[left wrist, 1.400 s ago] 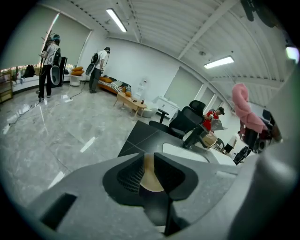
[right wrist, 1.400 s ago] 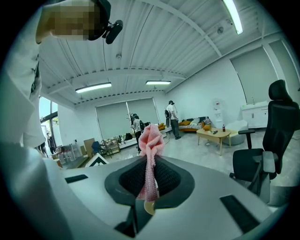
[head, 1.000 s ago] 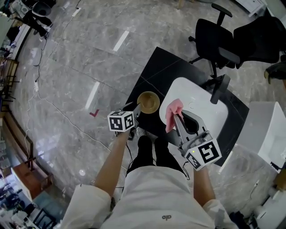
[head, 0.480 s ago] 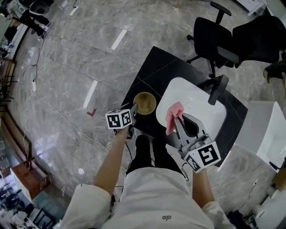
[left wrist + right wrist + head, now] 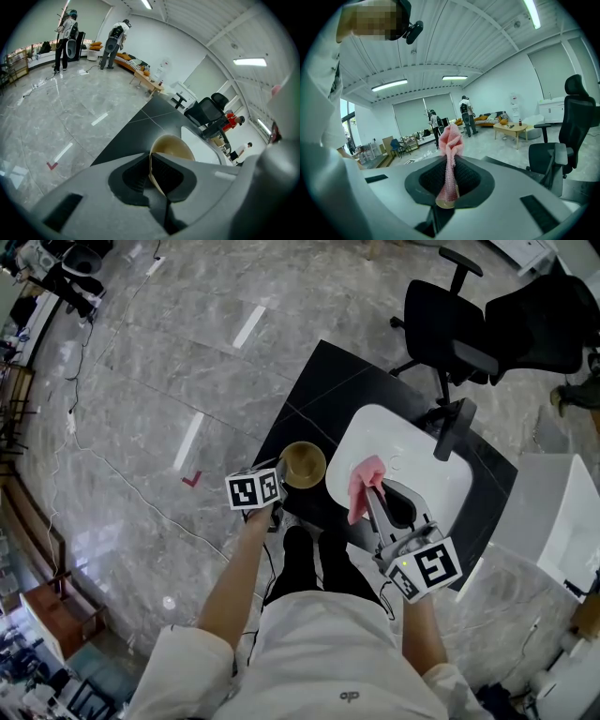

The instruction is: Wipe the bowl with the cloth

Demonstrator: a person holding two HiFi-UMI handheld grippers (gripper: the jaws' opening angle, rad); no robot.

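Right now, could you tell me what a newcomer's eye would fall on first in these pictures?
The bright pink cloth stands out first, pinched in the right gripper over the near edge of the white basin on the black table. Next comes the tan bowl at the table's near left edge, where the jaws of the left gripper have just been closing and now clamp its rim.
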